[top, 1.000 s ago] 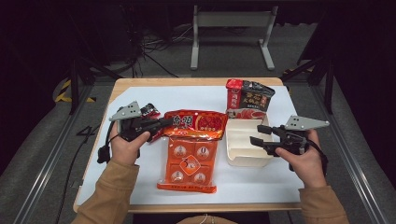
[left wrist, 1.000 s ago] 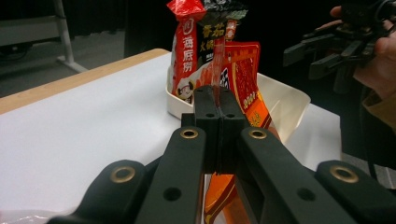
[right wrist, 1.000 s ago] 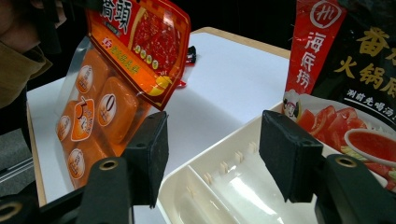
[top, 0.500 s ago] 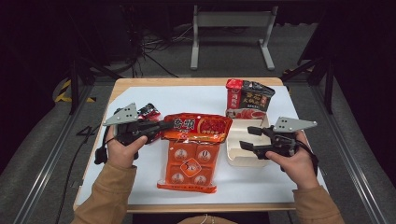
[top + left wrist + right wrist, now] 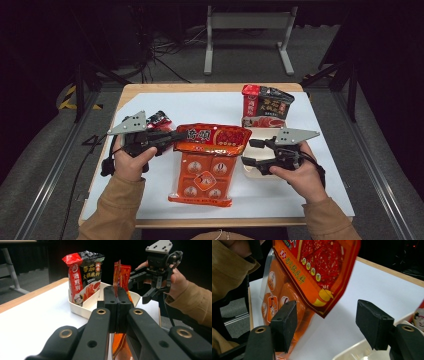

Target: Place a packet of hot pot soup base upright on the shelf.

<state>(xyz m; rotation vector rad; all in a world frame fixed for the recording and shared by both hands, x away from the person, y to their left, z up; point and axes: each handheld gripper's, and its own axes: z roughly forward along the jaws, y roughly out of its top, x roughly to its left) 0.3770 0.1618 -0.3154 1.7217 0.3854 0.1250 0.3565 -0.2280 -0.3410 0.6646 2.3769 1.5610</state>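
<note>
Clamping the glossy orange sauce pouch (image 5: 212, 141) by its edge, left gripper (image 5: 117, 298) holds it above the table (image 5: 150, 107). Right gripper (image 5: 325, 322), jaws just opened wide and empty, sits beside it over the white tray (image 5: 250, 170). Red-black packet (image 5: 266, 106) stands behind.

Three orange-red sauce packets (image 5: 212, 140) show on the table (image 5: 320, 130): one lifted, one flat, one upright. There is one white tray (image 5: 86, 306), and two grippers (image 5: 172, 136).

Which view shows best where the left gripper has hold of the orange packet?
The left gripper view: the left gripper is shut on the orange packet edge. The high view shows it at the packet's left end. The right gripper view shows the packet's printed face.
</note>
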